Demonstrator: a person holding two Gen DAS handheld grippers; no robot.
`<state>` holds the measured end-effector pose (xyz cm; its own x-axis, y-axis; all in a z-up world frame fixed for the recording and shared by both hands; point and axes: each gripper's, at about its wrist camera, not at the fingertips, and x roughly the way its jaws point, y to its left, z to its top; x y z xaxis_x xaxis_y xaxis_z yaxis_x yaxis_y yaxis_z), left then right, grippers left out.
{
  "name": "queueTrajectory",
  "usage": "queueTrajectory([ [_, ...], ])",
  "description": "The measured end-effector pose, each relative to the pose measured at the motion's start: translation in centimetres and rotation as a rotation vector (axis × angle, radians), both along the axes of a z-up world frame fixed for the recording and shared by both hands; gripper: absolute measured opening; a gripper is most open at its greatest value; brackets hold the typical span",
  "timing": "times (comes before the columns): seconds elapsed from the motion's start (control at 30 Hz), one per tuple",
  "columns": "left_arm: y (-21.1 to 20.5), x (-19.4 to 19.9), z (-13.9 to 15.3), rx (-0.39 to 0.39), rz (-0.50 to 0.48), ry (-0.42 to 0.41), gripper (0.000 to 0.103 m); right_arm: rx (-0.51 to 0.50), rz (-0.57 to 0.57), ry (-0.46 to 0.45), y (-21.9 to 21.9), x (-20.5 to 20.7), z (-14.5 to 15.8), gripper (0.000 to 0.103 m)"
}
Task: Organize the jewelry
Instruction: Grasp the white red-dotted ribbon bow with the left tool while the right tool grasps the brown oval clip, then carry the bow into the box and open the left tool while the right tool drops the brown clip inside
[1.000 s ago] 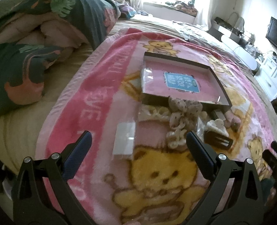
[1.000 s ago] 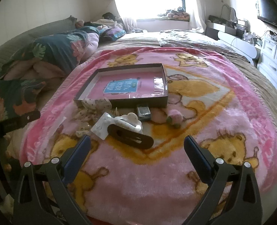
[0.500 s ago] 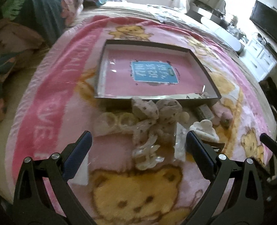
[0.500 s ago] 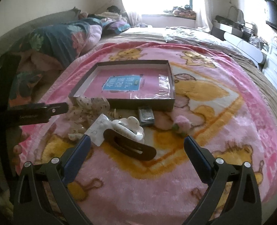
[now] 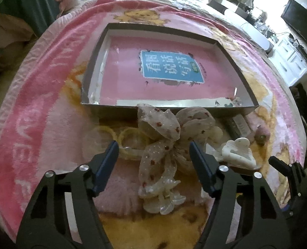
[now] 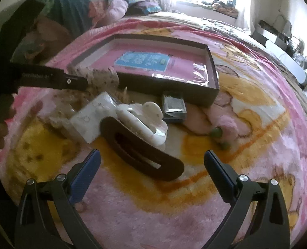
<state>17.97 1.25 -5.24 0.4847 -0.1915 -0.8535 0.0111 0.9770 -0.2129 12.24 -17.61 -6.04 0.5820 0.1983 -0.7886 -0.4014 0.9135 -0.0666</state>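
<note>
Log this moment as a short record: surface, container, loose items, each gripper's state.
surface: pink bear blanket on a bed
container: shallow box, pink floor with a blue label, no accessories inside
loose items: dotted bow, yellow hair ties, white claw clip, brown hair clip, all in front of the box
left gripper: open, fingers either side of the bow
right gripper: open, near the brown hair clip

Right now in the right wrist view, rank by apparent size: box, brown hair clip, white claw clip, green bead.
1. box
2. brown hair clip
3. white claw clip, nearly the same, so unsure
4. green bead
</note>
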Motion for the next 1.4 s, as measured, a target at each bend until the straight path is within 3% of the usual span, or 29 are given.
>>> queueTrajectory([
  [0.07, -0.2, 0.2, -0.3, -0.008, -0.012, 0.005, 0.05, -0.036, 0.011, -0.003, 0.3, 0.3, -0.5, 0.099],
  [0.2, -0.9, 0.4, -0.7, -0.012, -0.037, -0.002, 0.043, -0.096, 0.037, -0.015, 0.8, 0.9, -1.6, 0.098],
  [0.27, -1.1, 0.4, -0.7, -0.019, -0.049, -0.007, 0.029, -0.099, 0.045, -0.015, 0.8, 0.9, -1.9, 0.096],
  [0.43, -1.6, -0.1, -0.6, -0.027, -0.071, -0.036, 0.007, -0.093, 0.084, -0.01, 0.8, 0.6, -2.0, 0.075],
  [0.73, -0.6, -1.6, 0.4, -0.064, -0.056, -0.081, 0.003, -0.033, 0.112, -0.005, 0.1, -1.2, -1.3, 0.035],
  [1.07, 0.3, -4.0, 2.9, -0.082, -0.042, -0.144, 0.003, 0.109, 0.132, 0.072, -1.5, -3.7, -0.3, 0.028],
  [1.4, 2.0, -5.6, 5.8, -0.09, -0.009, -0.203, 0.003, 0.251, 0.105, 0.058, -3.1, -4.5, 2.2, 0.027],
])
